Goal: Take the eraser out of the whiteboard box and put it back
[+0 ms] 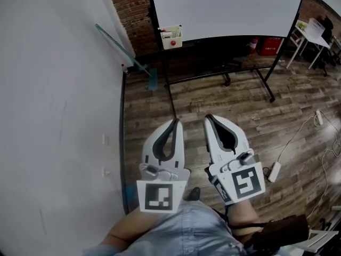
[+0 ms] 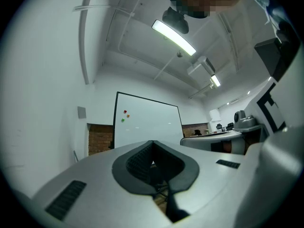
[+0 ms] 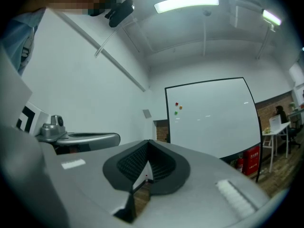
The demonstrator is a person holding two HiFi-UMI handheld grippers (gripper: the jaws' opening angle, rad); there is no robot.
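— Both pressed together, empty: left gripper [image 1: 174,121], right gripper [image 1: 208,118]. Whiteboard box [image 1: 171,36]?
— Twelve o'clock, well ahead, at the whiteboard [image 1: 224,9] edge. Eraser likely inside, too small to tell. Close in first; open only at the rim.

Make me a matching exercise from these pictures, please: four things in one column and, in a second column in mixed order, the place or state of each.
Things:
1. box
2. mop
3. power strip
4. right tool

Places or states:
A. lies on the floor, at the right
B. shut, with nothing in it
C. hangs at the whiteboard's lower left corner
D. leans on the white wall

Pairs: 1-C, 2-D, 3-A, 4-B
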